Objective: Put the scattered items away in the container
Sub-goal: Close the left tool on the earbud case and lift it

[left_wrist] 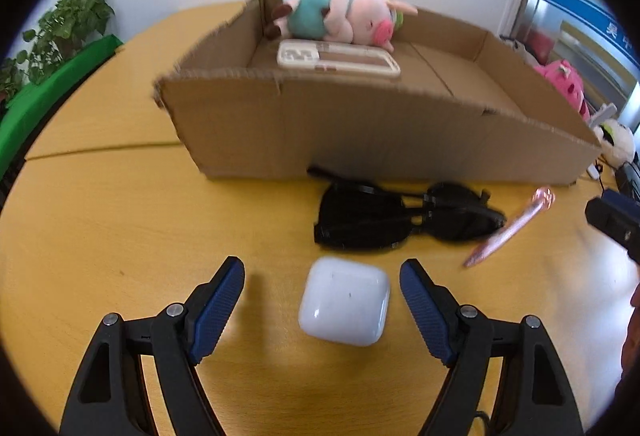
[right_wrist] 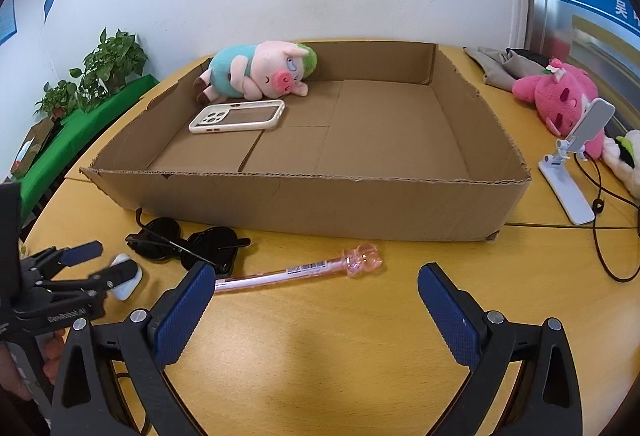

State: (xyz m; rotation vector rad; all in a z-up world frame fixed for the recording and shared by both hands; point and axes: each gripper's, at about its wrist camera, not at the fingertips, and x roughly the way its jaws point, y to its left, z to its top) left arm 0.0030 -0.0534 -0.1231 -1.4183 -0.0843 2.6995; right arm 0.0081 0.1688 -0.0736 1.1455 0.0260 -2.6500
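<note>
Straddling the white earbud case, the left claw is spread wide, pads either side and not touching, probably lining up a pinch. Sunglasses lie just past it at 12 o'clock, against the cardboard box holding the pig plush and phone case. Right claw hangs wide too, with the pink pen at its 11 o'clock on the table.

One cardboard box is seen, holding one plush pig and one phone case. On the bench, one earbud case, one pair of sunglasses and one pink pen are counted.
</note>
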